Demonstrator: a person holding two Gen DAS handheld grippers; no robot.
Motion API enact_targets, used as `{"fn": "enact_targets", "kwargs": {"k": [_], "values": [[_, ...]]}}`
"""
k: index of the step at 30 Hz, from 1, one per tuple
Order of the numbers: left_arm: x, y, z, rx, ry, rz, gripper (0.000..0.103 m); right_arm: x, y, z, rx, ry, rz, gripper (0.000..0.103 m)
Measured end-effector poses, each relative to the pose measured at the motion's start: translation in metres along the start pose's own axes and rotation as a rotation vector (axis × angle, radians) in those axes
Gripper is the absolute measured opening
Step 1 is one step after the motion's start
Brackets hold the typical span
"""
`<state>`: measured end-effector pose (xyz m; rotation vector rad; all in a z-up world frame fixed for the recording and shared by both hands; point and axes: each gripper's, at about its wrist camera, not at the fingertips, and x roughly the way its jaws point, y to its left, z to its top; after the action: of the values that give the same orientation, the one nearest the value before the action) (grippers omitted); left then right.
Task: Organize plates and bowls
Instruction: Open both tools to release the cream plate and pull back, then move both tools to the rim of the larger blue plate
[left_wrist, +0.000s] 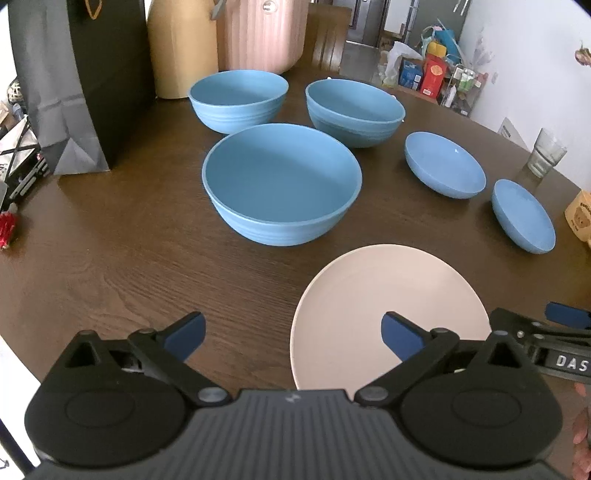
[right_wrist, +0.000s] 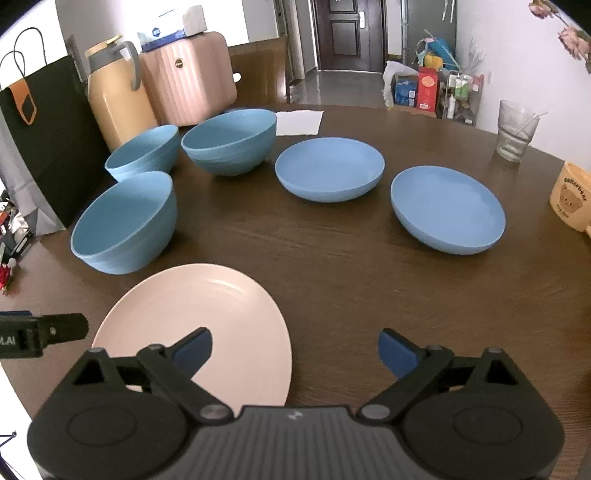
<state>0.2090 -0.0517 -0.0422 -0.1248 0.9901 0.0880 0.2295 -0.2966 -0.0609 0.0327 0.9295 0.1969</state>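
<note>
A pale pink plate (left_wrist: 391, 299) (right_wrist: 199, 314) lies flat at the near edge of the dark wooden table (left_wrist: 129, 266). Beyond it stand three deep blue bowls, the nearest (left_wrist: 280, 181) (right_wrist: 125, 221) and two further back (left_wrist: 238, 98) (left_wrist: 354, 110). Two shallow blue bowls (right_wrist: 328, 168) (right_wrist: 448, 206) sit to the right. My left gripper (left_wrist: 293, 334) is open above the plate's left edge, nothing between its blue pads. My right gripper (right_wrist: 295, 350) is open over the plate's right edge, also holding nothing.
A dark paper bag (left_wrist: 85, 81), a tan jug (right_wrist: 114, 99) and a pink ribbed case (right_wrist: 188, 77) line the far left of the table. A drinking glass (right_wrist: 515, 129), a yellow bear cup (right_wrist: 570, 199) and a white napkin (right_wrist: 299, 122) stand further back.
</note>
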Motion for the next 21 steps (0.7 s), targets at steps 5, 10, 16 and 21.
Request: {"fn": "enact_targets", "kwargs": {"k": [5,10,16,21], "values": [[-0.008,0.0,0.003,0.004,-0.015,-0.008,0.103,-0.008,0.0,0.006,0.0,-0.018,-0.014,0.101],[-0.02,-0.005,0.009,0.014,-0.043,-0.02,0.103,-0.017,-0.005,0.014,0.0,-0.034,-0.032,0.103],[-0.028,-0.025,0.022,0.053,-0.053,-0.047,0.103,-0.03,-0.021,0.024,0.019,-0.065,-0.058,0.103],[-0.03,-0.047,0.034,0.071,-0.059,-0.066,0.103,-0.034,-0.039,0.031,0.036,-0.08,-0.093,0.103]]}}
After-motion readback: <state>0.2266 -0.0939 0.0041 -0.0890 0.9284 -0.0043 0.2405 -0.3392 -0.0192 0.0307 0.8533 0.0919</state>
